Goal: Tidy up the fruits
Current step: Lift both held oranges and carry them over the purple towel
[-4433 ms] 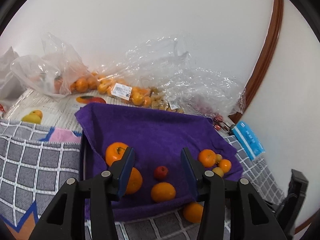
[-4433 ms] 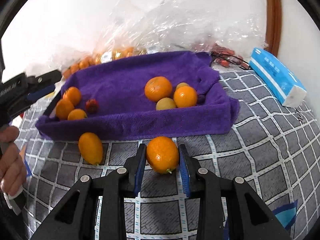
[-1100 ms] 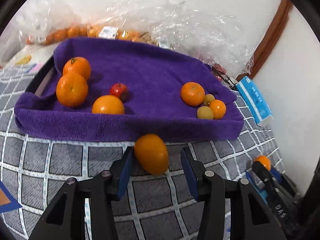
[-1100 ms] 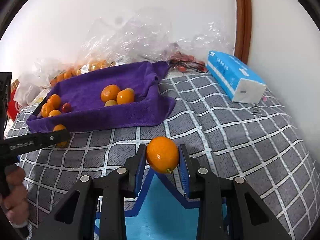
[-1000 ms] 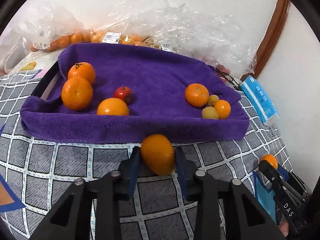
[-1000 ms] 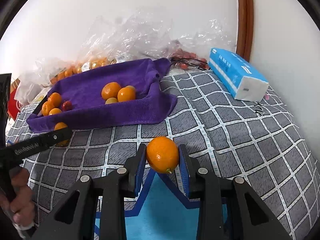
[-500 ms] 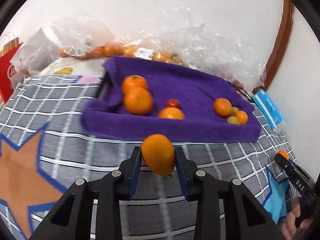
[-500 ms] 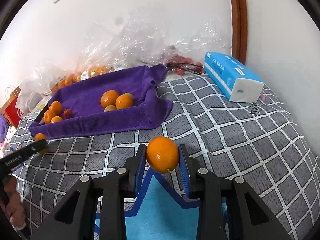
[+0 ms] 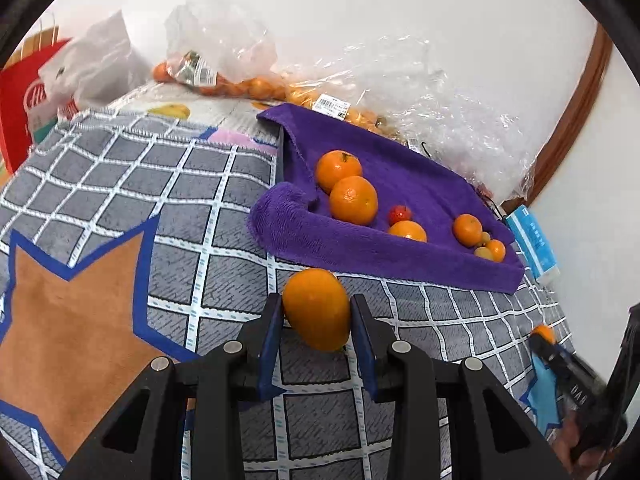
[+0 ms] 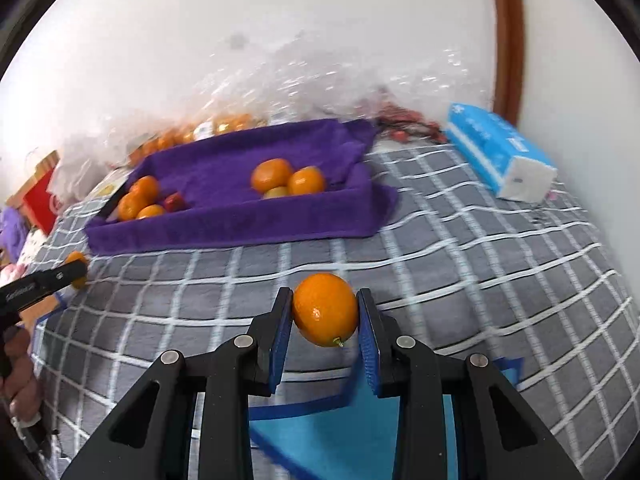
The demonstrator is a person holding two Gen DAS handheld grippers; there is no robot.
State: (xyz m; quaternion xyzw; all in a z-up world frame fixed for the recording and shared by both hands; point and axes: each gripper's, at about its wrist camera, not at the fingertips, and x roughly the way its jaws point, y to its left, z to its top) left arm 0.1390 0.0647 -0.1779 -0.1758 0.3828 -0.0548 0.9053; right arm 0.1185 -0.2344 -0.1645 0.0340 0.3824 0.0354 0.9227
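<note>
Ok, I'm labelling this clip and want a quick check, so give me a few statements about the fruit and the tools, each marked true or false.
1. The left tool is shut on an orange fruit. True.
2. The right tool is open with nothing in it. False: it is shut on an orange fruit with a small stem.
3. The purple towel holds no fruit. False: several orange fruits, some small yellowish ones and a small red fruit lie on it.
4. A blue tissue pack lies on the checked mat, right of the towel in the right wrist view. True.
5. Bags of fruit lie by the wall beyond the towel. True.
</note>
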